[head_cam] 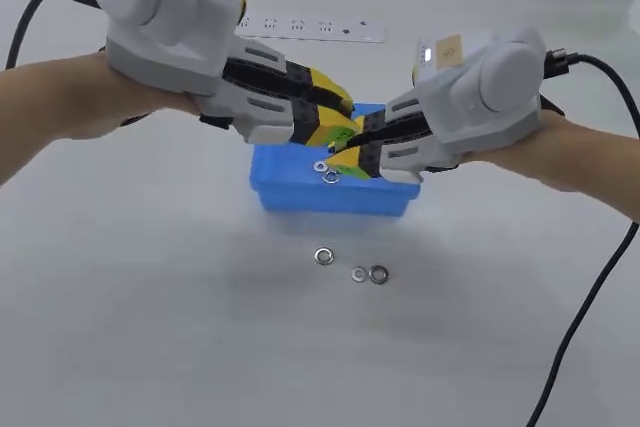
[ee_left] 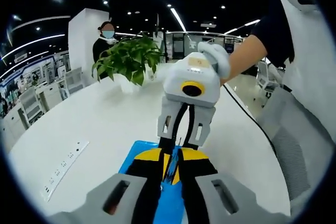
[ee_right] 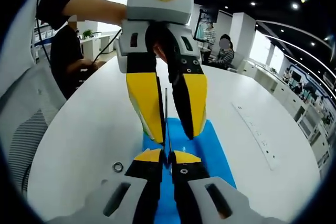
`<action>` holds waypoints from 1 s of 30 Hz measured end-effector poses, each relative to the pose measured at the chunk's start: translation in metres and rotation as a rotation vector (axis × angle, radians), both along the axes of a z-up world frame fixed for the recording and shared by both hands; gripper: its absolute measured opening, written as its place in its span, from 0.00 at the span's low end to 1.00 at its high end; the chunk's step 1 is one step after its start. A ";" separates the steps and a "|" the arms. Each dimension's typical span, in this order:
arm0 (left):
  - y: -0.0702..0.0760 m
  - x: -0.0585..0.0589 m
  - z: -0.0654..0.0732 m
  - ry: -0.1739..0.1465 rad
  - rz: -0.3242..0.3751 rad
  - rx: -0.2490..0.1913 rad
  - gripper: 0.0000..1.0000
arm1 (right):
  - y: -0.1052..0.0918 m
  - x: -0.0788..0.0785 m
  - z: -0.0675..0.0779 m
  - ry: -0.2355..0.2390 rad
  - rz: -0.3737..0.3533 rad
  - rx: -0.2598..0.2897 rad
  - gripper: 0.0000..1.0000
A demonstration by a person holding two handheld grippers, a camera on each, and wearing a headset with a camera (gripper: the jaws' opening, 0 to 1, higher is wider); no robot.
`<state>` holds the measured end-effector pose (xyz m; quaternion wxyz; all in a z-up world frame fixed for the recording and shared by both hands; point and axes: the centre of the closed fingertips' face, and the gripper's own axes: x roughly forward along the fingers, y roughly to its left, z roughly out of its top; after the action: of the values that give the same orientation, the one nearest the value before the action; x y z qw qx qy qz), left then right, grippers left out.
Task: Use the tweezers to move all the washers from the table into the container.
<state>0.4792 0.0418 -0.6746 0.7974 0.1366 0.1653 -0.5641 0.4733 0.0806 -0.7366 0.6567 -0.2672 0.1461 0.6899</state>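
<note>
Fingers (ee_right: pixel 148 157) on my R gripper (ee_right: pixel 168 158) are pinched tight on the tweezers (ee_right: pixel 166 119). That thin metal stick comes up from btw them. It goes on btw the 2 yellow fingers (ee_right: pixel 143 100) of my L gripper (ee_right: pixel 173 137), which faces my R one. The L fingers sit a bit apart, one on each side of the tweezers. Can't tell if they squeeze it or just sit by it.

Both grippers meet tip to tip over the blue container (head_cam: pixel 300 195). It sits on the white table (head_cam: pixel 150 327), near the middle. Washers in the container (head_cam: pixel 326 173), 2 of them, lie close to the front wall, w/ my R tips just above them.

3 more are out on the table, in front of the container. A lone washer (head_cam: pixel 323 256) is nearest to it. The pair of washers (head_cam: pixel 378 273) lies a bit to the right, the 2 just beside each other.

Behind the container, well apart, a white power strip (head_cam: pixel 310 27) lies flat on the table. A black cable (head_cam: pixel 600 277) hangs from my R gripper and runs down past my arm. In the L gripper view a green plant (ee_left: pixel 128 59) stands far back on the table.
</note>
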 end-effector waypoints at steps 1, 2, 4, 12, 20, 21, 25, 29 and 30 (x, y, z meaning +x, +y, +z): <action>0.000 -0.002 0.000 0.001 -0.012 -0.001 0.13 | 0.000 0.000 0.000 0.001 0.001 0.002 0.07; -0.001 -0.003 0.000 0.000 -0.022 -0.003 0.12 | 0.000 -0.001 0.001 0.002 0.002 0.004 0.07; -0.003 -0.009 0.001 -0.006 -0.058 -0.006 0.08 | -0.001 0.000 0.002 0.008 0.000 0.011 0.07; -0.005 -0.006 0.011 -0.109 -0.088 -0.005 0.06 | -0.001 0.001 0.013 0.013 0.001 0.059 0.08; -0.007 -0.003 0.014 -0.131 -0.077 0.001 0.05 | -0.004 0.003 0.016 -0.015 -0.009 0.057 0.09; -0.007 -0.002 0.015 -0.131 -0.069 0.001 0.05 | -0.004 0.003 0.016 -0.017 -0.011 0.057 0.10; -0.006 -0.002 0.018 -0.130 -0.052 -0.007 0.05 | -0.003 0.001 0.020 -0.030 -0.015 0.056 0.12; -0.004 -0.002 0.026 -0.142 -0.038 -0.015 0.06 | -0.004 0.004 0.022 -0.023 -0.045 0.040 0.16; -0.004 -0.002 0.029 -0.148 -0.030 -0.021 0.06 | -0.004 0.003 0.022 -0.016 -0.046 0.038 0.18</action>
<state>0.4775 0.0380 -0.6455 0.8001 0.1722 0.0981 -0.5662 0.4762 0.0761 -0.7147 0.6786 -0.2568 0.1341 0.6750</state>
